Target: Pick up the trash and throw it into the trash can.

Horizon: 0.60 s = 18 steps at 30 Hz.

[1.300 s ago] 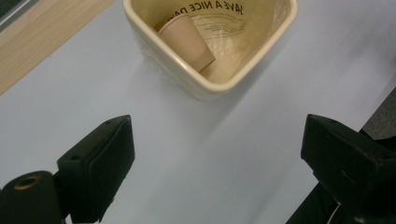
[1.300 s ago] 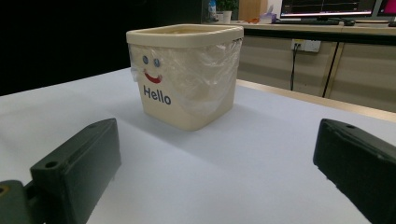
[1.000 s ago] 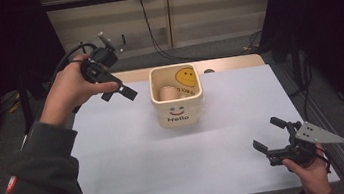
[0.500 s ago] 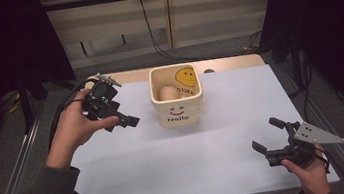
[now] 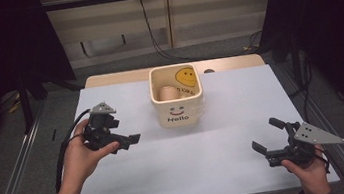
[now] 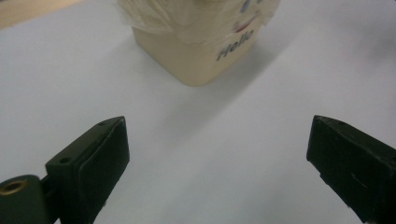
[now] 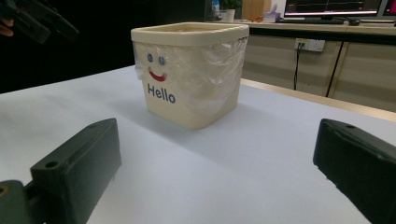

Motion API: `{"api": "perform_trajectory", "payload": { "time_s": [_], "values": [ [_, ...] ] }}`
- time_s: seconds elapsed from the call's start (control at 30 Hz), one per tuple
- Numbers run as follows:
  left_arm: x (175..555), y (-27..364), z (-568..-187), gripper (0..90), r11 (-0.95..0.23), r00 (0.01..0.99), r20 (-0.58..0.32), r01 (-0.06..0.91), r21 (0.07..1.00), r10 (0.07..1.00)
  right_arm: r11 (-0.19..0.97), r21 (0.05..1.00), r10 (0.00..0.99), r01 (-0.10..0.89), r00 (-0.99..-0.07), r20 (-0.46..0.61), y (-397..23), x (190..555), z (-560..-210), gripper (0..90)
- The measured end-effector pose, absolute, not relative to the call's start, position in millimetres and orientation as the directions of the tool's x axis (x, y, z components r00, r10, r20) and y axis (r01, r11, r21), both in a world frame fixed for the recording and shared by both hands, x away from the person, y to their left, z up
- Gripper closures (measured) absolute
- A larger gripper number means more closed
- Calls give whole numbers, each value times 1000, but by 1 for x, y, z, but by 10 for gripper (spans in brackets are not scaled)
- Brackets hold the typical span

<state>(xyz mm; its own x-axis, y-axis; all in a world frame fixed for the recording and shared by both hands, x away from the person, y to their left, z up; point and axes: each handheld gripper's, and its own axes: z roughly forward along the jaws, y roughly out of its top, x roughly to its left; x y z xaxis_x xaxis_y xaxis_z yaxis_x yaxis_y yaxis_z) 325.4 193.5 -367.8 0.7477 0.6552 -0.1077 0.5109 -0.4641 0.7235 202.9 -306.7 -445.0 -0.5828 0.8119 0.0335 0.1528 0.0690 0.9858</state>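
1. The left gripper [image 5: 126,142] is held low at the table's [image 5: 220,171] left; its jaws, just opened wider, stand apart and empty.
2. The bin [image 5: 178,103], a square cream plastic tub with a crinkled clear liner and "Hello" printed on it, stands far centre, to the right of that nearer gripper.
3. The right gripper [image 5: 268,137] is kept near right, jaws wide, nothing held.

We get dim surroundings, evenly lit worktop [image 5: 217,151], soft shadows under the bin [image 5: 178,101]; left gripper view blurs it, near jaws soft.
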Motion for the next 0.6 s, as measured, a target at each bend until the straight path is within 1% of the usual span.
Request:
{"api": "perform_trajectory", "payload": {
  "time_s": [0.23,0.37,0.43,0.47,0.53,0.6],
  "values": [
    [303,210,-391,43,-367,739,-96,438,821,667,68,987,810,147,-586,32,-305,203,-445,3],
    [291,216,-406,43,-322,746,-107,407,855,657,76,985,809,152,-588,29,-305,203,-445,3],
    [287,219,-412,42,-306,741,-99,390,868,664,75,985,808,155,-589,31,-304,204,-446,3],
    [286,219,-414,40,-291,742,-110,390,874,662,75,984,808,159,-589,33,-303,204,-446,3],
    [283,222,-415,39,-288,746,-93,365,886,660,77,985,808,157,-588,31,-303,204,-446,3],
    [282,224,-416,37,-271,749,-102,358,894,655,80,985,805,152,-593,26,-302,204,-446,3]
  ]
}}
